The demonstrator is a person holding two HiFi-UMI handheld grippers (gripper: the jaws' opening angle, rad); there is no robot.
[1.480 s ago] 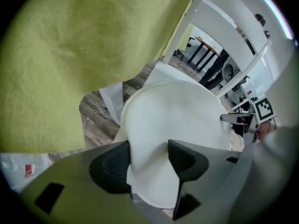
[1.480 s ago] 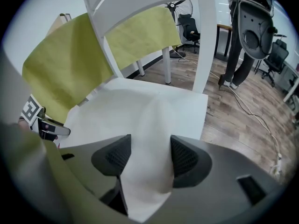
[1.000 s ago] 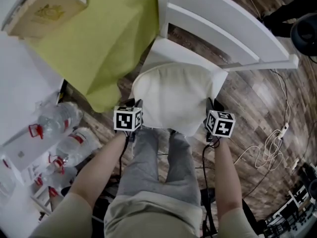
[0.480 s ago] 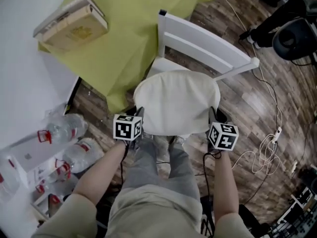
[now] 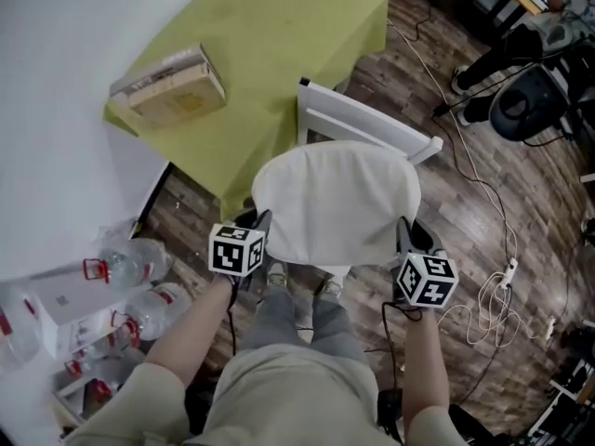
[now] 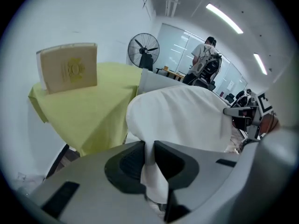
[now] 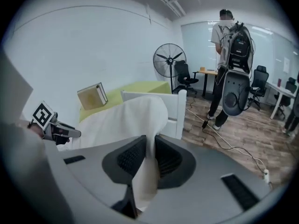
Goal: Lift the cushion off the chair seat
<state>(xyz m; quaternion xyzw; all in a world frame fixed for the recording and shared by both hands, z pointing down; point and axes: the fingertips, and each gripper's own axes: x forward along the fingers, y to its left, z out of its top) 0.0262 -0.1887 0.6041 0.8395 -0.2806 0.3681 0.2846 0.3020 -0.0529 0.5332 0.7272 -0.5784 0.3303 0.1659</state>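
Head view: left gripper [image 5: 261, 225] and right gripper [image 5: 407, 231] both clamp the cushion [image 5: 335, 203].

The cushion [image 5: 333, 203] is a soft, off-white pad with rounded corners, spread roughly flat and sagging a little. It is pinched at its near left corner by the left tool [image 5: 263, 221] and at its near right corner by the right tool [image 5: 405, 232]. It hangs in front of the white wooden chair [image 5: 372, 124], covering most of the seat from above, with only the slatted backrest showing beyond its far edge.
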